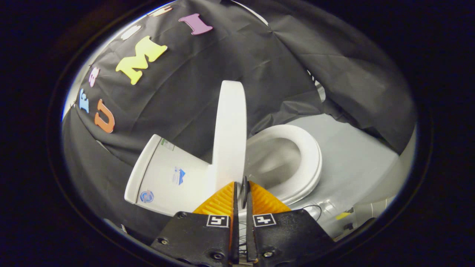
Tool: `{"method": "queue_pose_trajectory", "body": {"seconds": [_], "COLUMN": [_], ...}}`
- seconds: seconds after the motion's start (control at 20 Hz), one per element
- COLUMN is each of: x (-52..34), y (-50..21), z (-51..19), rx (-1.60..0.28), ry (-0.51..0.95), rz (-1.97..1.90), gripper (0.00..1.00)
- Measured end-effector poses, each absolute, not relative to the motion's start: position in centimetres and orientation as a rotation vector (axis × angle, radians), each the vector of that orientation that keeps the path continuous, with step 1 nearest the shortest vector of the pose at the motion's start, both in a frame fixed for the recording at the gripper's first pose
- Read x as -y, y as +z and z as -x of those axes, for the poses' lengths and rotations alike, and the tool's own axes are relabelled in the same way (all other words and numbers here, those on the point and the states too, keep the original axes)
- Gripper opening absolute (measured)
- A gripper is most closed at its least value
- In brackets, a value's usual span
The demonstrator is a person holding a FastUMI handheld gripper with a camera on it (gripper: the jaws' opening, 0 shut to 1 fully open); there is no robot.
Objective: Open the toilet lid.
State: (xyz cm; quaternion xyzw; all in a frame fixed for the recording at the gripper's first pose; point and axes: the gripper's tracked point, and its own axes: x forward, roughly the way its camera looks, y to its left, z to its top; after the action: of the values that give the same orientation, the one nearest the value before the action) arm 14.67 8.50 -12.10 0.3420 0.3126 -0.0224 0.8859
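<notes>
A white toilet is rolled sideways in my view. Its lid (231,133) stands raised, roughly upright and edge-on to me, between the white tank (167,174) and the seat ring (302,159). The seat lies flat on the bowl, whose hollow (272,163) is open to view. My gripper (243,189) is shut, its fingers pressed almost together with nothing thick between them. The fingertips sit right at the near edge of the raised lid; I cannot tell whether they touch it.
Grey floor (356,155) spreads beyond the seat. Black cloth walls (193,92) close in behind the tank and lid. A thin dark cable (315,209) and a small yellow item (343,215) lie on the floor near the toilet's base.
</notes>
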Motion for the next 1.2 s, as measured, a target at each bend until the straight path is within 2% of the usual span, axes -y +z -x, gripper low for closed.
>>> {"method": "queue_pose_trajectory", "body": {"seconds": [1.2], "x": [-17.0], "y": [-5.8], "z": [-15.5], "rx": [-0.597], "ry": [0.007], "rz": [-0.438], "gripper": [0.11]}}
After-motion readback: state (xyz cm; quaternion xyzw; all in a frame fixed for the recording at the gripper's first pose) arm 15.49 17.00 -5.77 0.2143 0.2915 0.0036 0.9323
